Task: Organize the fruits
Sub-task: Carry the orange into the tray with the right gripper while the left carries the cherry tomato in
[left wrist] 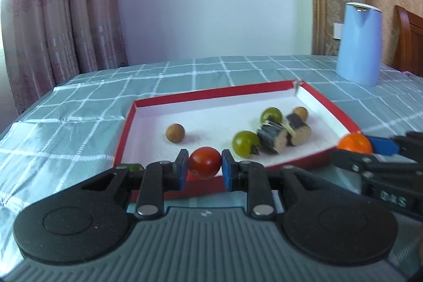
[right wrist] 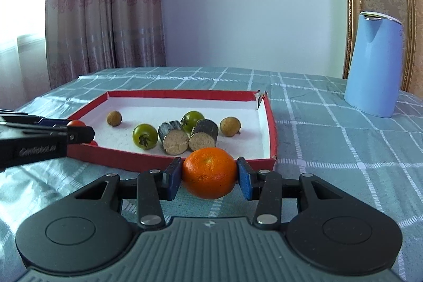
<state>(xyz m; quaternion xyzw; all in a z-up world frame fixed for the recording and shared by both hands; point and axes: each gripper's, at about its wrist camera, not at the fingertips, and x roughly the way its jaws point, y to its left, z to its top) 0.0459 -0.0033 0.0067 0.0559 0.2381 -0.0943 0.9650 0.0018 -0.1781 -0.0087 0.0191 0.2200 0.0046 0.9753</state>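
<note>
My left gripper [left wrist: 205,165] is shut on a red cherry tomato [left wrist: 205,162], held at the near rim of the red tray [left wrist: 211,94]. My right gripper [right wrist: 208,175] is shut on an orange mandarin [right wrist: 208,172], held just in front of the tray's near right corner [right wrist: 272,157]. The mandarin also shows in the left wrist view [left wrist: 355,143]. In the tray lie two green tomatoes [right wrist: 145,136] [right wrist: 192,119], two brown longans [right wrist: 114,118] [right wrist: 230,126] and two dark-skinned cut stem pieces [right wrist: 173,138] [right wrist: 203,138].
A light blue jug [right wrist: 374,65] stands on the green checked tablecloth [right wrist: 343,149] at the back right. A wooden chair [left wrist: 408,38] is behind it. Curtains hang at the left. Another red and a green fruit peek beside the left gripper [left wrist: 130,167].
</note>
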